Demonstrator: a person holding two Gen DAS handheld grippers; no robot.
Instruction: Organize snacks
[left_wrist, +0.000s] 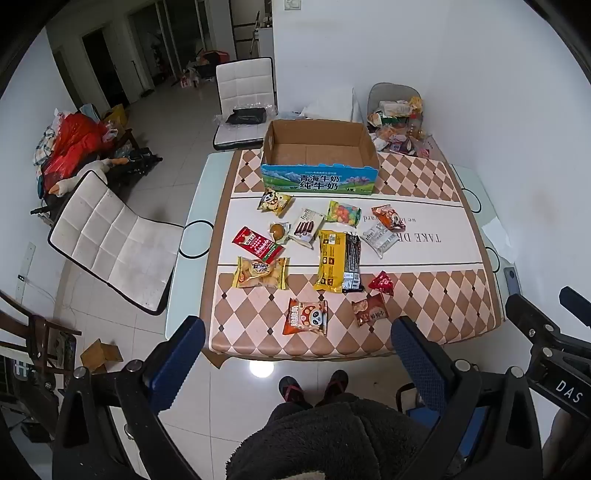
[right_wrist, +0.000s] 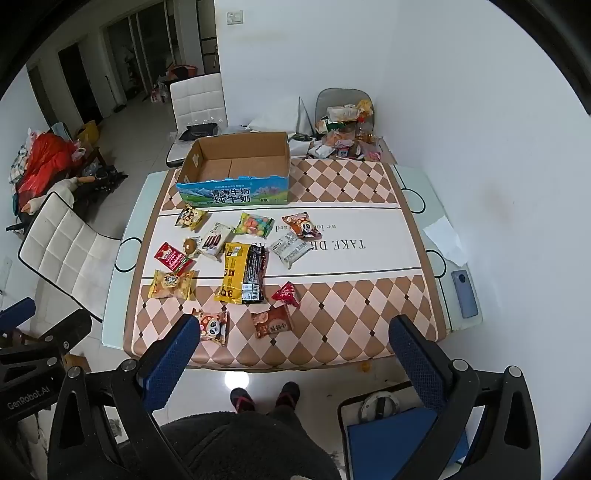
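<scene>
Snack packets — about a dozen, scattered flat on the table (left_wrist: 424, 173), all outside the cardboard box (left_wrist: 319, 147), which stands empty at the far edge with its printed side toward the person.

Left gripper (left_wrist: 297, 339) — held above the near table edge, fingers fully apart, nothing between them.

Right gripper (right_wrist: 295, 339) — likewise raised at the near edge, fingers fully apart and empty.

Nearest items — the orange panda packet (left_wrist: 306, 316) and the brown packet (left_wrist: 369, 308), both ahead of and below the fingers, in the near checked band. In the right wrist view the orange panda packet (right_wrist: 213, 326) is seen just beside the left finger; the brown packet (right_wrist: 272, 321) lies between the two.

Long item — the yellow-and-black bag (left_wrist: 339, 260), its long axis running near-to-far, toward the box.

Judgement — neither hand is clearly nearer; the brown packet is judged better centred for the right.
</scene>
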